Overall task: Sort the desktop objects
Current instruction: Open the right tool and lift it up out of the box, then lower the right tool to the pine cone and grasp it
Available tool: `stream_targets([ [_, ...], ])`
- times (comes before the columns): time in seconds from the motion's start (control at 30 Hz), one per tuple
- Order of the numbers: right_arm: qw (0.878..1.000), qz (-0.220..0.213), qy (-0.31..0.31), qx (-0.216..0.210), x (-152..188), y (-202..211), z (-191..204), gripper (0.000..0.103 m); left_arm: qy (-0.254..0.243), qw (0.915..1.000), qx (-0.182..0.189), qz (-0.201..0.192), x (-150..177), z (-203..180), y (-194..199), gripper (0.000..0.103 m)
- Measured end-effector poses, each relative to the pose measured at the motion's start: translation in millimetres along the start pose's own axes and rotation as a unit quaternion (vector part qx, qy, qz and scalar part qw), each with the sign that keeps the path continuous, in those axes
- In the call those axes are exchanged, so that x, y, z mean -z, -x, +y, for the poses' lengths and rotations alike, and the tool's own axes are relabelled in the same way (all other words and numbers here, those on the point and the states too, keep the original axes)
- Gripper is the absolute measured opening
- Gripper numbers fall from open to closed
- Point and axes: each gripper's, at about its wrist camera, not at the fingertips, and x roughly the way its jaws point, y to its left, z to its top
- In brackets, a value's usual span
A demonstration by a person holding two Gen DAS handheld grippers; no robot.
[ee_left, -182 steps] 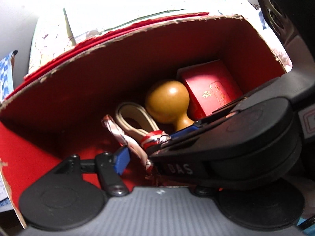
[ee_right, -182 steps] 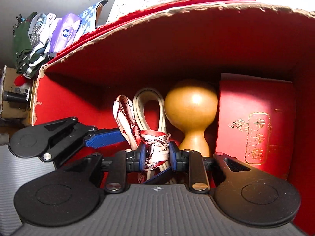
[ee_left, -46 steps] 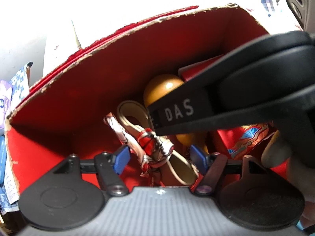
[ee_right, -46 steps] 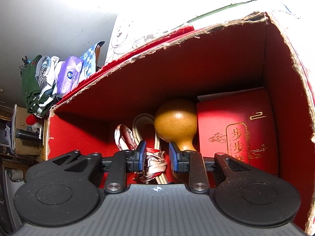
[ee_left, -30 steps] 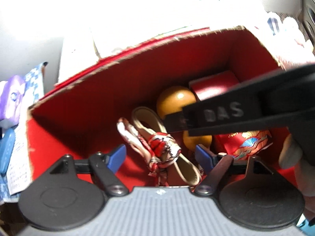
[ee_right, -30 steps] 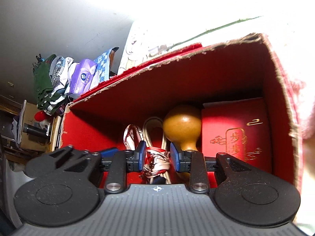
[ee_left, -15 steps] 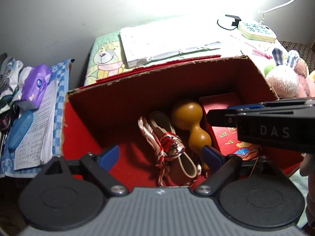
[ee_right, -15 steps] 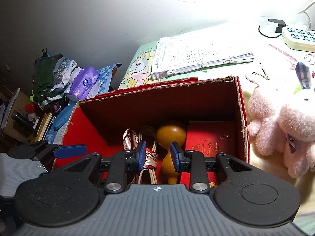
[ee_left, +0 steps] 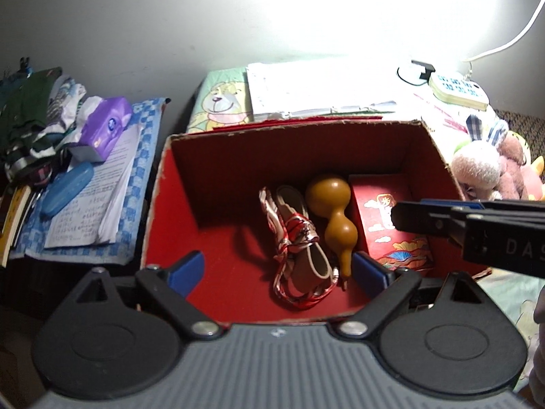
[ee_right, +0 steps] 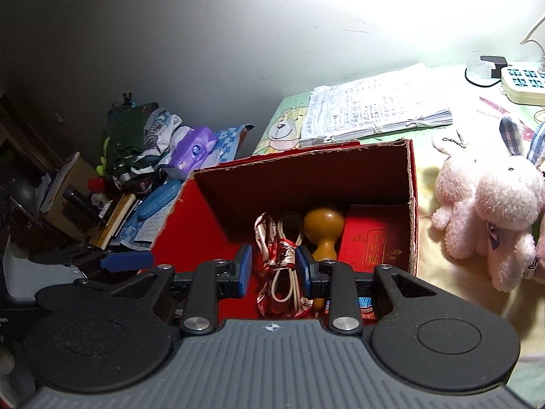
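Both grippers, left (ee_left: 277, 267) and right (ee_right: 273, 271), hang spread and empty above the box (ee_right: 411, 204) holding 3 items; rabbit (ee_right: 490, 204) unsorted rightward.

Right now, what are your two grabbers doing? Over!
Left gripper open, empty. Right gripper open, empty, above the red box. Scarf-tied strap, gourd, red packet lie inside. Nothing blocking.
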Motion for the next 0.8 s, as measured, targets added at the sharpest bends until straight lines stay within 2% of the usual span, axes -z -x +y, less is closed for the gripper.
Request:
stream_targets([
  [0.1,0.999,-0.003,0.011,-0.030,5,13,-1,0.031,0.016,0.9998,-0.002,-0.012,8,6,19,0.091],
  [0.17,0.999,0.000,0.020,-0.049,9,18,-2,0.031,0.024,0.9996,-0.003,-0.018,13,10,30,0.086],
  [0.5,0.984,0.056,0.092,-0.144,50,24,-3,0.032,0.052,0.9983,-0.007,-0.026,49,1,51,0.086],
  [0.63,0.981,0.084,0.097,-0.146,65,17,-7,0.031,0.058,0.9982,-0.006,-0.017,73,4,52,0.085],
  [0.8,0.980,0.119,0.089,-0.136,75,1,-13,0.033,0.070,0.9966,0.042,0.008,98,7,48,0.082],
])
